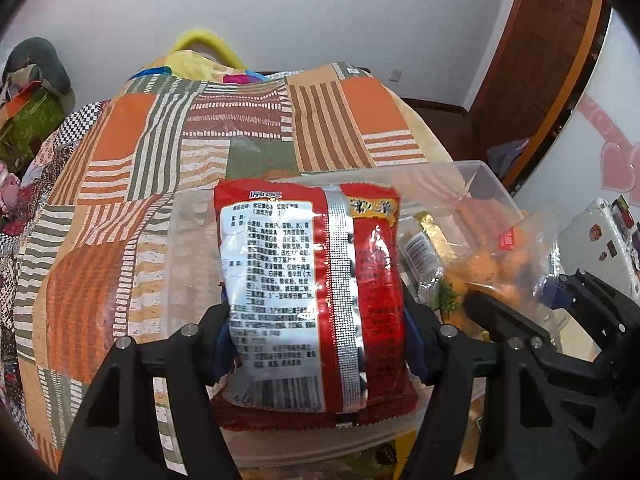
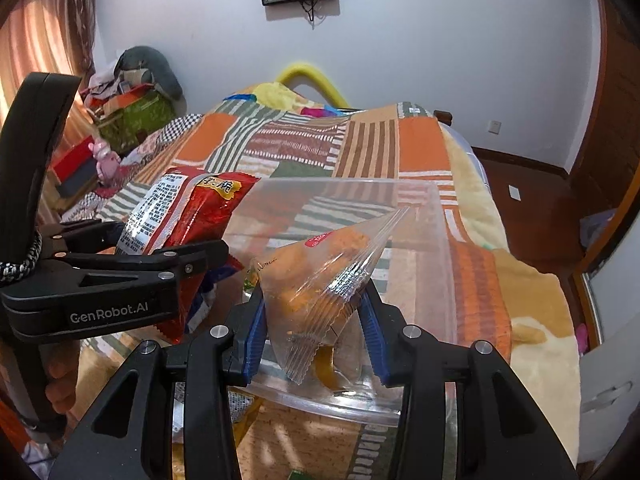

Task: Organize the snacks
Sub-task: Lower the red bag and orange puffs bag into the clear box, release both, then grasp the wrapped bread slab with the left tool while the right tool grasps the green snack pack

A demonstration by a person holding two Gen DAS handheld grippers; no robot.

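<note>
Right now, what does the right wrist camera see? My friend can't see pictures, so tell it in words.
The right hand-held gripper pinches a clear snack bag of orange pieces above a see-through plastic bin. To its left, the left hand-held gripper grips a red snack packet. A bed with a striped patchwork quilt lies behind.

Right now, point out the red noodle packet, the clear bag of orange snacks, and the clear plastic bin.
Red noodle packet (image 1: 304, 280): left wrist view, on its printed back panel.
Clear bag of orange snacks (image 2: 320, 280): right wrist view, on the bag's middle.
Clear plastic bin (image 2: 436, 216): right wrist view, on its far right wall.
</note>
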